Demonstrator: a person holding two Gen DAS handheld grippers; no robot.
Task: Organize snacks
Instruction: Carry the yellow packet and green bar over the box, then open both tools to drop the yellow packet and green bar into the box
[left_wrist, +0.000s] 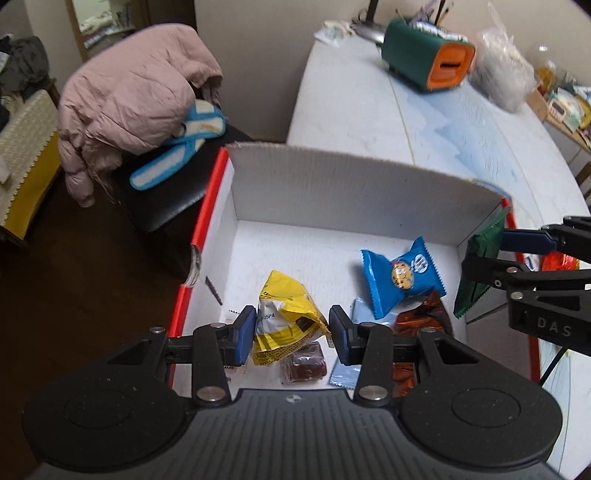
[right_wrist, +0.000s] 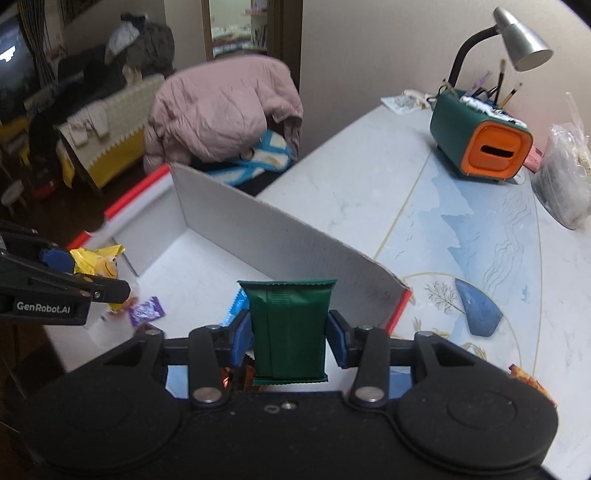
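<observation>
Flanking the white box: draped chair (pink coat), green organizer.

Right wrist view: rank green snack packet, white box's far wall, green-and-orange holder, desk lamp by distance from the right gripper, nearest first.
1. green snack packet: clamped in the right gripper, over the box.
2. far wall of the white box: just beyond, centre.
3. green-and-orange holder: upper right on the table.
4. desk lamp: behind the holder, top right.
</observation>
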